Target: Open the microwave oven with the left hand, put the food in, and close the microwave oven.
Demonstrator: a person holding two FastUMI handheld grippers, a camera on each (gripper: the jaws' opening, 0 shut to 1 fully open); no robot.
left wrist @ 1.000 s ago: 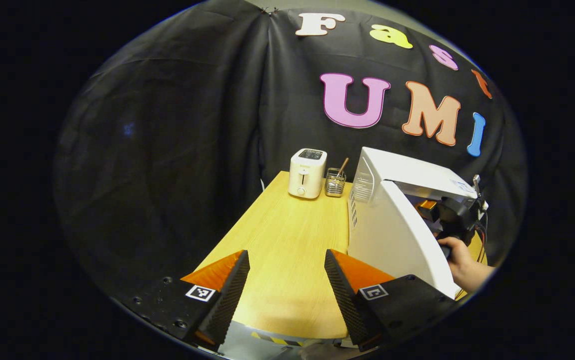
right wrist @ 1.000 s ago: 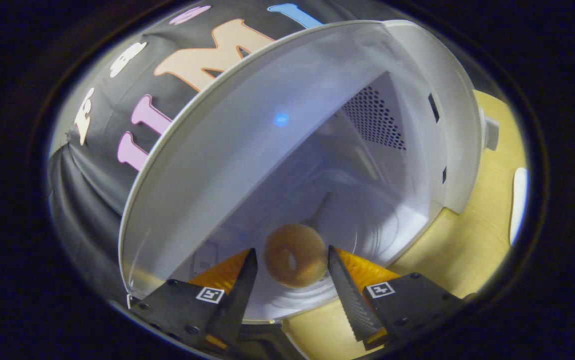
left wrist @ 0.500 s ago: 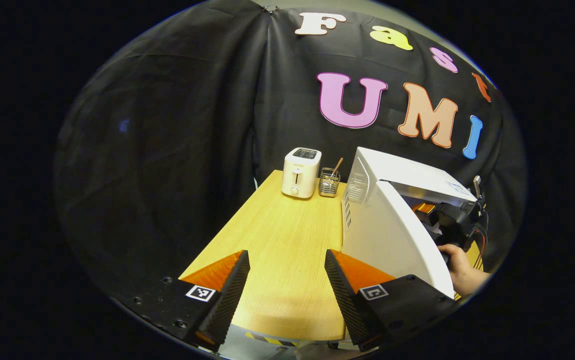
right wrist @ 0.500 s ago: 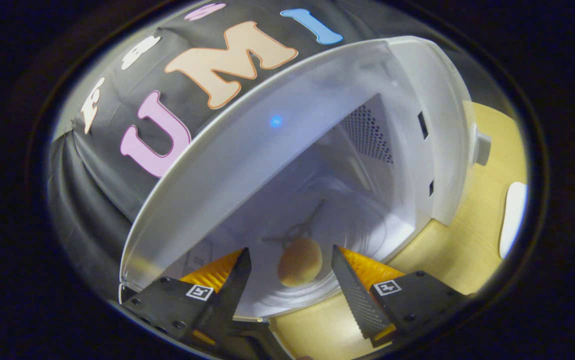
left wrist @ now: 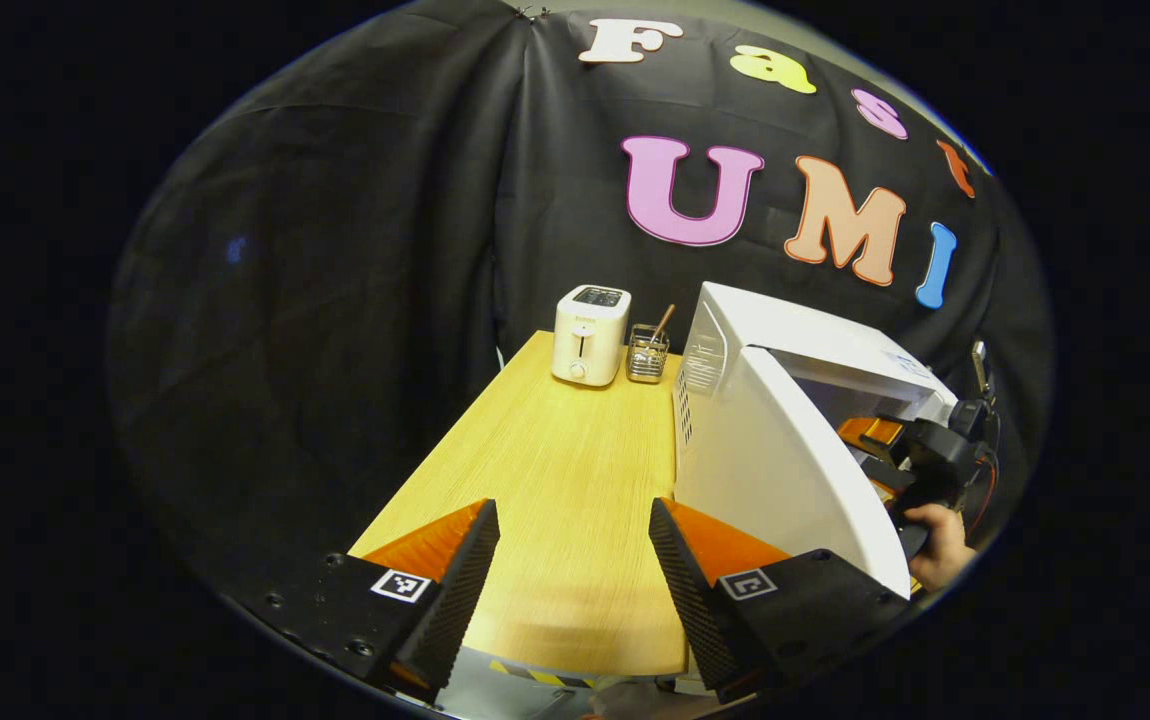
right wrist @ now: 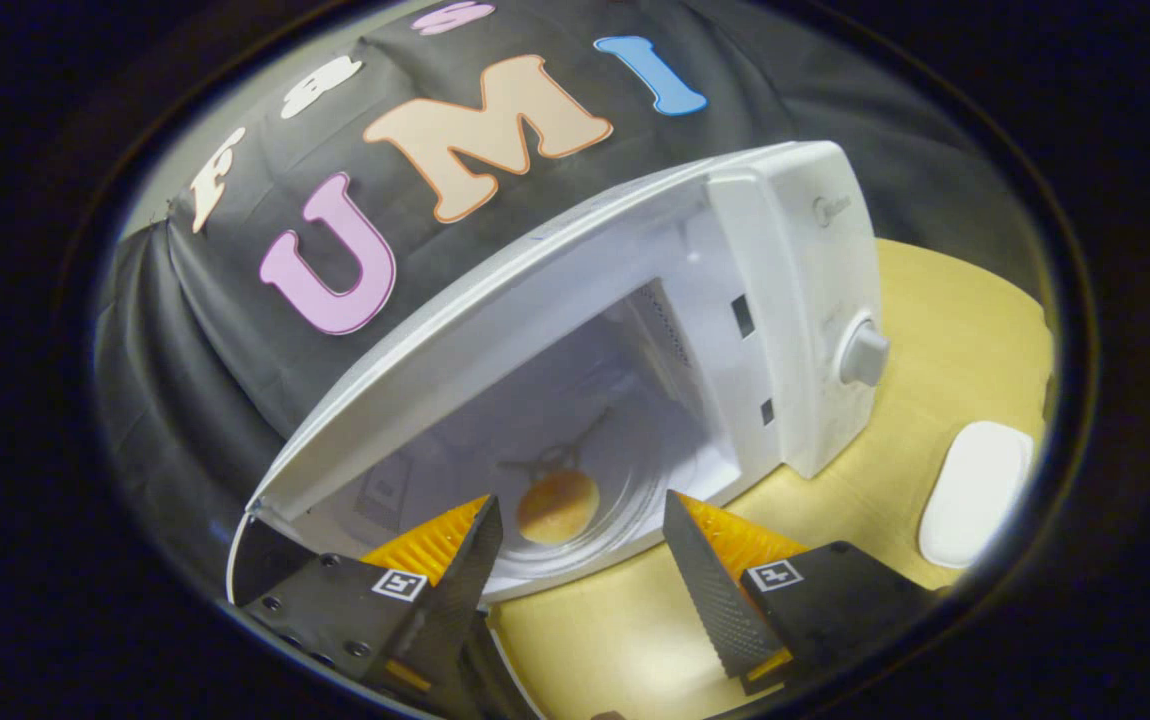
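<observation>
Right gripper view is showing the right gripper [right wrist: 575, 560] hovering with its fingers spread wide and gripping nothing, just outside the mouth of the microwave oven [right wrist: 785, 300]. Straight ahead of the fingertips, between them and a little beyond, the food [right wrist: 557, 506], a round golden bun-like piece, is sitting on the glass turntable [right wrist: 625, 490] inside the cavity. The food is lying apart from both fingers. The door [right wrist: 265, 545] is standing open off to the left of the claw, seen edge-on. To the right of the cavity the control panel is carrying a round knob [right wrist: 863, 354]. Further right of the claw, a white oblong object [right wrist: 975, 490] is lying on the wooden table [right wrist: 945, 330]; what it is I cannot tell.

Left gripper view is showing the left gripper [left wrist: 575, 570] also spread wide and holding nothing, hanging over the near end of the table [left wrist: 555, 480]. The open door [left wrist: 785, 470] is standing just to the right of its right finger, not touching it as far as I can tell. Past that door the other gripper [left wrist: 925, 455] is sitting at the oven's opening, with a hand [left wrist: 940, 545] wrapped round its grip. Far ahead of the claw, at the table's back edge, a white toaster [left wrist: 590, 335] is standing beside a small wire holder [left wrist: 647, 355] with a stick leaning in it.
</observation>
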